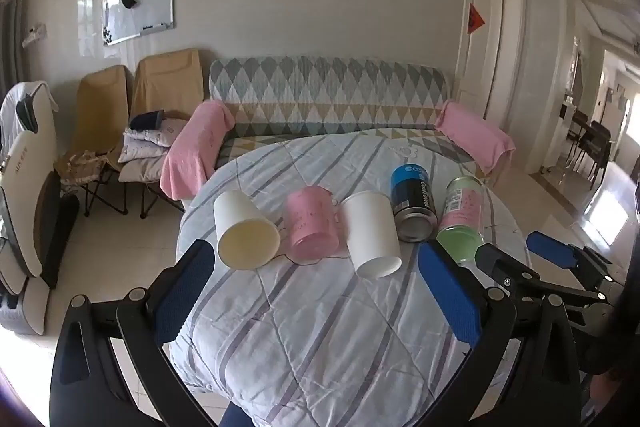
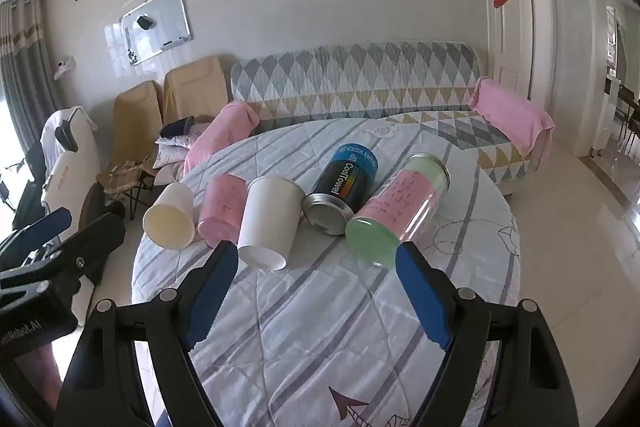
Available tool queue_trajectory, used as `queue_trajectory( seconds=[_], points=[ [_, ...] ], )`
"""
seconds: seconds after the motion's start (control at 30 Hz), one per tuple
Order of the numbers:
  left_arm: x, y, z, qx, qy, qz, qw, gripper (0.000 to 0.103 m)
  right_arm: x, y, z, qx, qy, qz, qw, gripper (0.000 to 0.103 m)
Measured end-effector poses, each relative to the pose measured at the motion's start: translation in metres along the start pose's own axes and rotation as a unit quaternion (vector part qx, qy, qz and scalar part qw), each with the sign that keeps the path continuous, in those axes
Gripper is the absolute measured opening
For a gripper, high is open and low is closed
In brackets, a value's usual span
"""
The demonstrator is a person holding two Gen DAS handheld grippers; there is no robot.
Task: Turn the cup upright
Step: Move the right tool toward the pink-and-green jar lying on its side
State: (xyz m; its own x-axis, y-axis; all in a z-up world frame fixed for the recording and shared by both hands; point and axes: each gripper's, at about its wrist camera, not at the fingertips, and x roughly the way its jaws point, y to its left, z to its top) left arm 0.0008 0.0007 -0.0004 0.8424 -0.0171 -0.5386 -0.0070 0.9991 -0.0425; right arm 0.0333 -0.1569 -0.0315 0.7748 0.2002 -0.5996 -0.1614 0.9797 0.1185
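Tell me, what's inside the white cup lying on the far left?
Nothing shows inside the left white cup: its open mouth faces the camera, showing only a bare cream inner wall. It lies on its side on the striped quilt. The deepest part near its bottom is not clearly visible.

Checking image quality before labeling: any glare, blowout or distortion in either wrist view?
Left wrist: strong barrel distortion, dark corner vignette, doorway blown out at right, cups sharp. Right wrist: same fisheye bend, window blown out at left, glare on the floor, soft shadows under the cans; no motion blur.
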Motion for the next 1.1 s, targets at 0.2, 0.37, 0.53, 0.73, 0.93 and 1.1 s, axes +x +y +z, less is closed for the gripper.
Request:
queue_trajectory(
  seconds=[0.2,0.37,0.53,0.73,0.93,1.1],
  points=[
    [-0.001,-0.009,-0.002,0.007,-0.009,0.013,0.9999,0.103,0.000,0.005,0.000,-0.002,0.003,0.004,1.000,0.082],
    [0.003,-0.001,-0.004,-0.003,0.003,-0.006,1.0000,0.103,0.000,0.007,-0.001,-0.006,0.005,0.007,1.000,0.082],
    [0.012,0.003,-0.011,-0.001,0.008,-0.007,0.9999,0.103,0.004,0.008,0.001,-0.010,0.011,0.004,1.000,0.082],
    [0.013,0.004,-0.017,0.001,0.007,-0.006,1.0000,0.103,0.006,0.007,-0.002,-0.006,0.014,0.006,1.000,0.082],
    [0.020,-0.001,-0.018,0.006,0.011,-0.004,0.9999,0.103,0.006,0.006,-0.002,-0.006,0.014,0.004,1.000,0.082],
    [0.021,-0.002,-0.018,0.008,0.009,0.000,0.9999,0.103,0.007,0.006,-0.002,-0.007,0.013,0.004,1.000,0.082]
  ],
)
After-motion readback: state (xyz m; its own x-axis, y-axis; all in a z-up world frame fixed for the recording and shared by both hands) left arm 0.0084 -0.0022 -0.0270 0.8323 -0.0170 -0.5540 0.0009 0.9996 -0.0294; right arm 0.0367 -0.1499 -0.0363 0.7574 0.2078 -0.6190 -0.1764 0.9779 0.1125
